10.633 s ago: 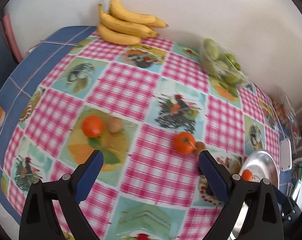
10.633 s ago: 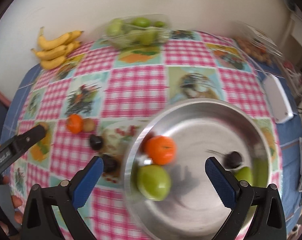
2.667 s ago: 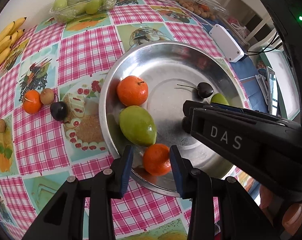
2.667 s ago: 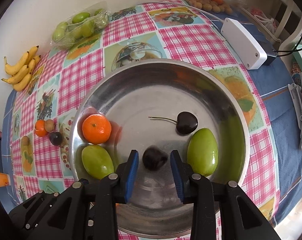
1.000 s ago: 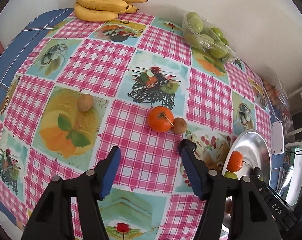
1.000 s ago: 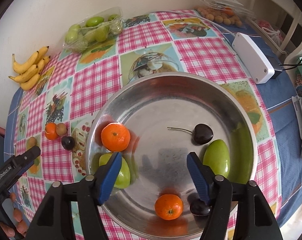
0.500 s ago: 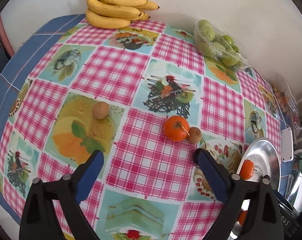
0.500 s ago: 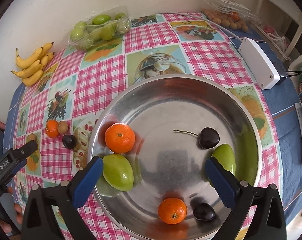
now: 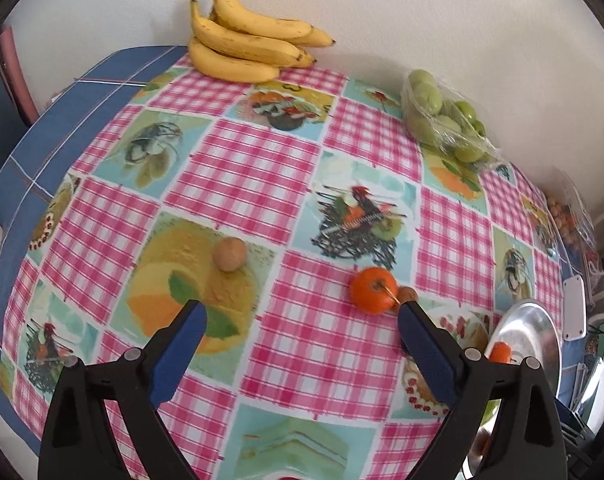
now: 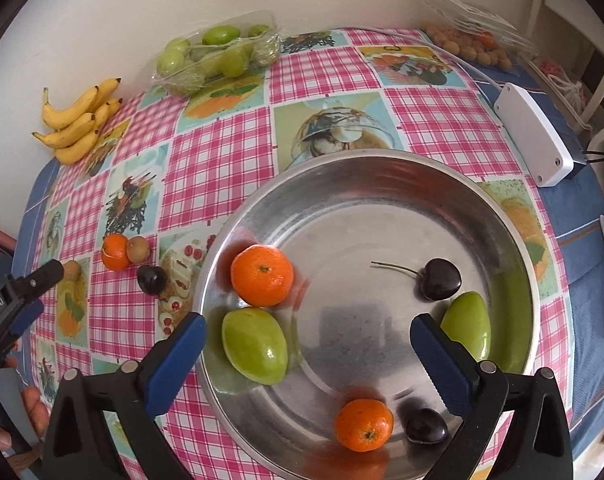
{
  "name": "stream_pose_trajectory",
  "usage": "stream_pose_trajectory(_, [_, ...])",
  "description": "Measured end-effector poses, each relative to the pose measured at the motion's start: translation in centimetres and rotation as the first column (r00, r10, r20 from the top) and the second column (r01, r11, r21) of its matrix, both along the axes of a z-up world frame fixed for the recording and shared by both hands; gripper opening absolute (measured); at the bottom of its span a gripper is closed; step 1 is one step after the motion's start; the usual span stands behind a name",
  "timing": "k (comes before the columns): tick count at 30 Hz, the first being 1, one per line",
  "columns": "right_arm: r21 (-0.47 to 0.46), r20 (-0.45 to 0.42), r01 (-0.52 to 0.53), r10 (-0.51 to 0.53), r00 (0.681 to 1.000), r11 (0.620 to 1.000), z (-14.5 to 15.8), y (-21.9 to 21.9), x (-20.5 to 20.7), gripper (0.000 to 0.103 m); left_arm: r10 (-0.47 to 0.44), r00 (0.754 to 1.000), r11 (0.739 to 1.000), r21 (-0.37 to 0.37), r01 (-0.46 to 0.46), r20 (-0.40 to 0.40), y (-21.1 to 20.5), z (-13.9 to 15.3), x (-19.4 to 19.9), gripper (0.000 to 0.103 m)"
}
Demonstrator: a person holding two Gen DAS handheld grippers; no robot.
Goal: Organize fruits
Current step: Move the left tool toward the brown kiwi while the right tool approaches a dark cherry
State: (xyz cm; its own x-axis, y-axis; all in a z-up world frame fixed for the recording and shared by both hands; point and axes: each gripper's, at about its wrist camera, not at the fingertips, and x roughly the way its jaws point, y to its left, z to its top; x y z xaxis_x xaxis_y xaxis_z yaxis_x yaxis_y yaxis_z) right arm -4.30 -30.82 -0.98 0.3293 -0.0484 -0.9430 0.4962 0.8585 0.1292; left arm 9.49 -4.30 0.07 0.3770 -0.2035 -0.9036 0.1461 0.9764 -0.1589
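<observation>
Left claw: spread wide, empty, above the checked tabletop.
Loose fruit: brown fruit between the fingers; tangerine by the right finger.
Steel bowl: two tangerines, two green fruits, two dark cherries inside.
Right claw: fully open, empty, over the bowl.
</observation>
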Motion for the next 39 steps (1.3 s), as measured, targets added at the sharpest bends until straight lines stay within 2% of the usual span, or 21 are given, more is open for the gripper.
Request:
stream_pose_trajectory(4, [-0.002, 0.014, -0.028, 0.028, 1.0, 1.0, 0.1, 1.1, 0.6, 0.103, 0.041, 0.999, 0.999, -0.014, -0.041, 0.002, 1.6, 0.0, 0.7, 0.096])
stream_pose_trajectory(10, [0.003, 0.042, -0.079, 0.079, 0.996, 0.997, 0.6, 3.2, 1.6, 0.103, 0.095, 0.994, 0.995, 0.027, -0.096, 0.045, 3.8, 0.1, 1.9, 0.097])
stream_pose_trajectory(13, [-0.006, 0.041, -0.114, 0.114, 0.993, 0.993, 0.6, 4.6, 2.3, 0.103, 0.118, 0.992, 0.993, 0.013, -0.119, 0.032, 4.9, -0.2, 2.5, 0.097])
stream_pose_trajectory(17, [-0.004, 0.047, -0.165, 0.165, 0.985, 0.986, 0.5, 6.1, 3.1, 0.103, 0.166, 0.986, 0.985, -0.049, -0.165, -0.001, 6.7, -0.4, 3.1, 0.097])
stream_pose_trajectory(23, [0.008, 0.067, -0.219, 0.218, 0.974, 0.976, 0.6, 7.9, 4.3, 0.103, 0.209, 0.978, 0.976, -0.051, -0.21, -0.019, 8.3, -0.6, 3.7, 0.097])
stream_pose_trajectory(27, [0.022, 0.104, -0.236, 0.232, 0.967, 0.972, 0.9, 8.5, 5.4, 0.103, 0.187, 0.982, 0.98, -0.066, -0.187, -0.005, 8.4, -0.4, 3.9, 0.097])
stream_pose_trajectory(30, [0.024, 0.125, -0.246, 0.241, 0.962, 0.969, 1.1, 9.0, 6.4, 0.103, 0.154, 0.988, 0.987, -0.04, -0.153, 0.009, 7.9, -0.4, 4.2, 0.097])
stream_pose_trajectory(39, [0.017, 0.113, -0.257, 0.254, 0.961, 0.966, 0.0, 9.7, 8.7, 0.103, 0.071, 0.997, 0.997, -0.03, -0.072, -0.018, 6.2, -1.5, 5.1, 0.096])
